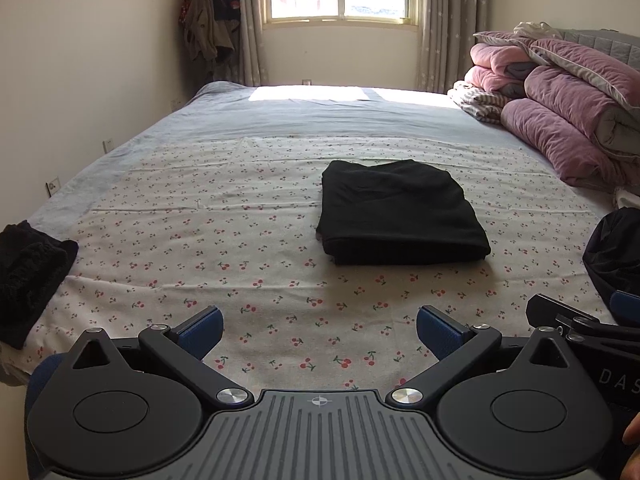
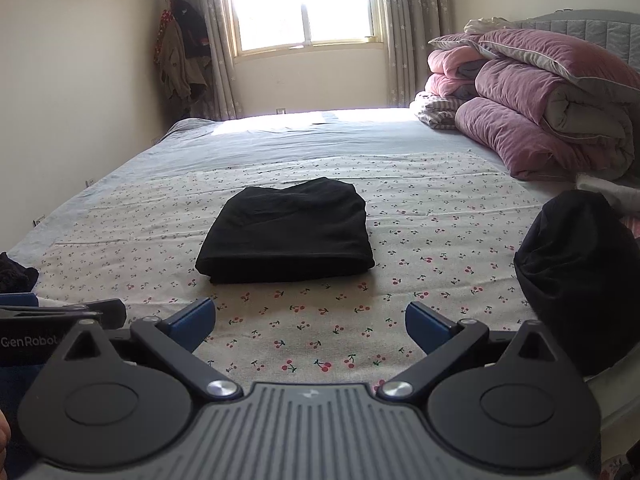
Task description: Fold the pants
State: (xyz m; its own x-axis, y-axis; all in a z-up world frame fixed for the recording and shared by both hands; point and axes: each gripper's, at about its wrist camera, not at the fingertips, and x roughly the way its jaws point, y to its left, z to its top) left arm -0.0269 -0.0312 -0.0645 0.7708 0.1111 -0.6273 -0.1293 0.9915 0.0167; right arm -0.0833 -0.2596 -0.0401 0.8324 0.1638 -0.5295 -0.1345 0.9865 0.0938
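Observation:
Black pants (image 1: 400, 212) (image 2: 290, 232) lie folded into a neat rectangle on the cherry-print sheet (image 1: 200, 240) (image 2: 440, 240) in the middle of the bed. My left gripper (image 1: 319, 332) hovers over the sheet's near edge, well short of the pants and a little to their left, open with nothing between its blue pads. My right gripper (image 2: 310, 326) is also open and empty, in front of the pants. Each wrist view catches the other gripper's tip at its side edge.
Rolled pink quilts (image 1: 568, 112) (image 2: 540, 92) are stacked at the right, by the headboard. A black fuzzy garment (image 1: 28, 276) lies on the bed's left edge. A dark bundle (image 2: 580, 280) sits at the right edge. Clothes (image 1: 210, 20) hang in the far corner beside the window.

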